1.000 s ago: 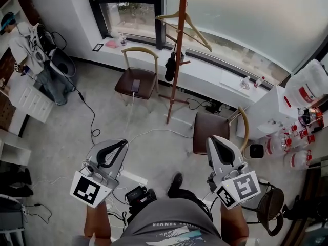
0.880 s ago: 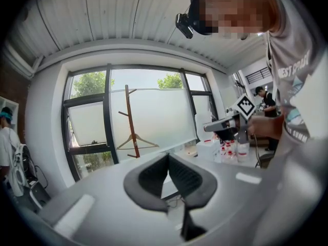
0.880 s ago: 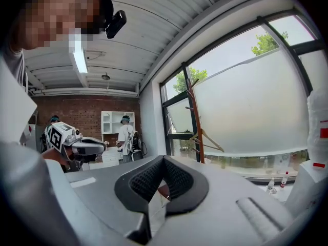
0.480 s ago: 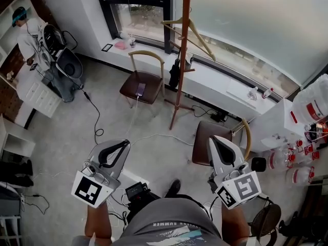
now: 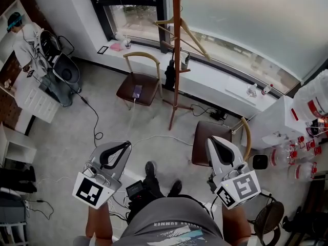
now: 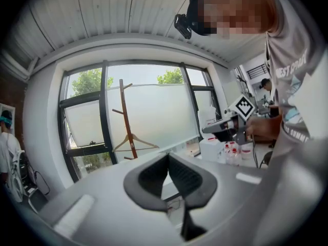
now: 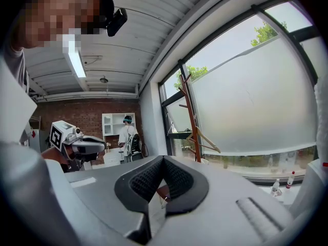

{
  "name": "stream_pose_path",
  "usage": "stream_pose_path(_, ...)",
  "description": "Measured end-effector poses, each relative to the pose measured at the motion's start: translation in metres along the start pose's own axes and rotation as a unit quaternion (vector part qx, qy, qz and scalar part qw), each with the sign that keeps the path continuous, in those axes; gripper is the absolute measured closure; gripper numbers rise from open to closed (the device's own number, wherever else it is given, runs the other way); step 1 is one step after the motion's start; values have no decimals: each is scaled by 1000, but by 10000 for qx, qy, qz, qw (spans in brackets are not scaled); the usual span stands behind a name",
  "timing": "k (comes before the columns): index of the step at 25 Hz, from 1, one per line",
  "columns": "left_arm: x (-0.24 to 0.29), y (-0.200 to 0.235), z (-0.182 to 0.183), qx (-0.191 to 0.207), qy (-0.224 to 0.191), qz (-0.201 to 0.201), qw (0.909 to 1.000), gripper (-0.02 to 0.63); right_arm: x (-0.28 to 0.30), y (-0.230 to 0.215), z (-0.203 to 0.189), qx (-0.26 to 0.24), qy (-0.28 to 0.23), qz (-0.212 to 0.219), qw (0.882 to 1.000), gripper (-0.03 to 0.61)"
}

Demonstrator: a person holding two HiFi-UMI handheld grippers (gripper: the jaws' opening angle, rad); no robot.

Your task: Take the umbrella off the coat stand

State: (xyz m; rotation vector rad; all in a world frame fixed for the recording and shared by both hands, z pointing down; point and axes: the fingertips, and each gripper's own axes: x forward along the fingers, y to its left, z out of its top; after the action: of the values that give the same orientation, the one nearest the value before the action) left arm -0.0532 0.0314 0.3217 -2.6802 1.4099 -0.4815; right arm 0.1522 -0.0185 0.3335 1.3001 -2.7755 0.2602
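Observation:
The reddish-brown coat stand [image 5: 176, 60] rises in front of the window. A black folded umbrella [image 5: 169, 74] hangs from a peg on its left side, and a wooden hanger [image 5: 183, 27] hangs higher up. My left gripper [image 5: 124, 145] and right gripper [image 5: 211, 140] are held low before the person's body, both shut and empty, well short of the stand. In the left gripper view the left gripper [image 6: 168, 156] points at the coat stand [image 6: 127, 118]. The coat stand [image 7: 190, 118] stands just right of the right gripper [image 7: 163, 159] in the right gripper view.
A brown chair [image 5: 136, 86] stands left of the stand's foot and another chair [image 5: 211, 137] lies just ahead of the right gripper. Cables [image 5: 95, 129] trail over the floor. A white table with bottles [image 5: 279, 137] is at right; another person [image 5: 23, 35] stands far left.
The view has crept toward the coat stand and swung a little. One foot has stepped forward. Both grippers keep their place in the picture, jaws still shut.

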Motion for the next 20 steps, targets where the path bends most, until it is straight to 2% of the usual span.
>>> stream_pose_path(6, 32, 23, 1, 2, -107, -403, 9991, 612, 17, -11, 6, 14, 10, -366, 9993, 578)
stream_pose_path(12, 51, 64, 8, 65, -323, -726, 9968, 612, 45, -9, 19, 11, -33, -729, 9973, 578)
stream_pose_path(20, 74, 121, 0, 109, -440, -1097, 9929, 612, 91, -2, 28, 1, -56, -1123, 9937, 578)
